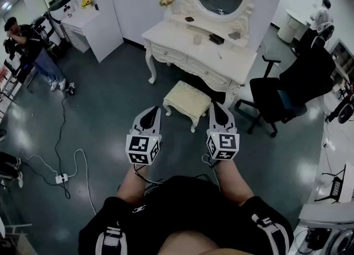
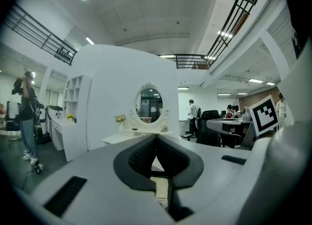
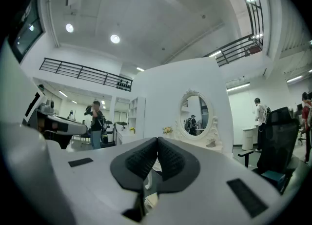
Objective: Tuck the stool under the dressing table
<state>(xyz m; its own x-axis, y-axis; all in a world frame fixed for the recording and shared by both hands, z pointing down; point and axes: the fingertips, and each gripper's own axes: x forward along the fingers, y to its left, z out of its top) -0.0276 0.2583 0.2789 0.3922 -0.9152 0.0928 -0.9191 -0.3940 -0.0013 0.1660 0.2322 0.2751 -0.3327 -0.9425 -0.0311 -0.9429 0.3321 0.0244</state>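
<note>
The dark polished floor (image 1: 105,110) is gleaming with reflected light. The white carved dressing table (image 1: 182,37) is looking smoothly painted, and the cream stool (image 1: 188,98) is showing a tufted cloth seat.

No readable text or numbers

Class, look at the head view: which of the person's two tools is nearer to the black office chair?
Right. The right tool is to the left of the black office chair in the head view; the left tool is farther left, past the stool.
</note>
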